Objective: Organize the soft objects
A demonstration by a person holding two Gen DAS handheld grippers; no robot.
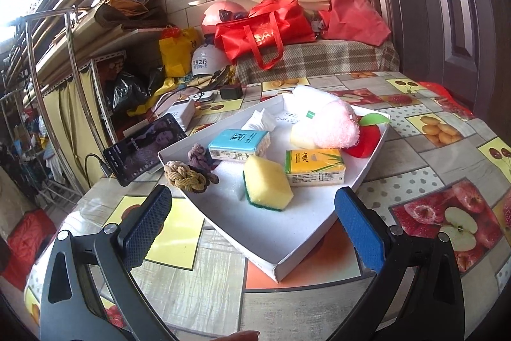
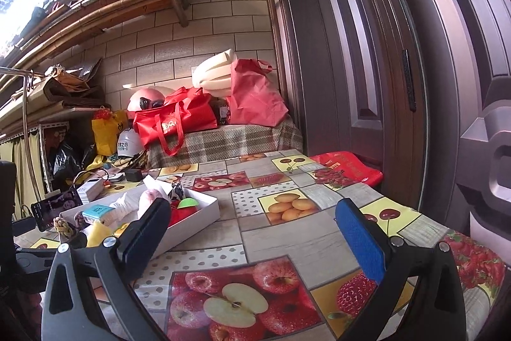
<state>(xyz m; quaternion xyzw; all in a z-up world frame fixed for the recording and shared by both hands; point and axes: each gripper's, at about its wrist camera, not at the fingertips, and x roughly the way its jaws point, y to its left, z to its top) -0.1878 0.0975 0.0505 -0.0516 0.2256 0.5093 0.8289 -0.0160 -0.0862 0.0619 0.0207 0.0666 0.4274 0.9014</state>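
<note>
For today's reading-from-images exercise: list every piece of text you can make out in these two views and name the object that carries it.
Red bag: white letters, partly folded, unreadable.
White helmet: Chinese print, too blurred.
Blue tissue pack: characters, too small.
Yellow tissue pack: characters, too small.
White tray: handwriting, illegible.
Phone: screen text, illegible.

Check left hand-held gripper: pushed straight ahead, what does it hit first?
Probably the yellow sponge lying in the white tray; the open left hand-held gripper points right at it. Depth unclear, so the tray's near rim could come first.

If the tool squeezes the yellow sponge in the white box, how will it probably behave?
The sponge looks like porous foam, so it would probably compress and feel light. Its green scrub layer underneath looks rougher, so it may not slide easily. It lies flat in the box, so rolling seems unlikely.
</note>
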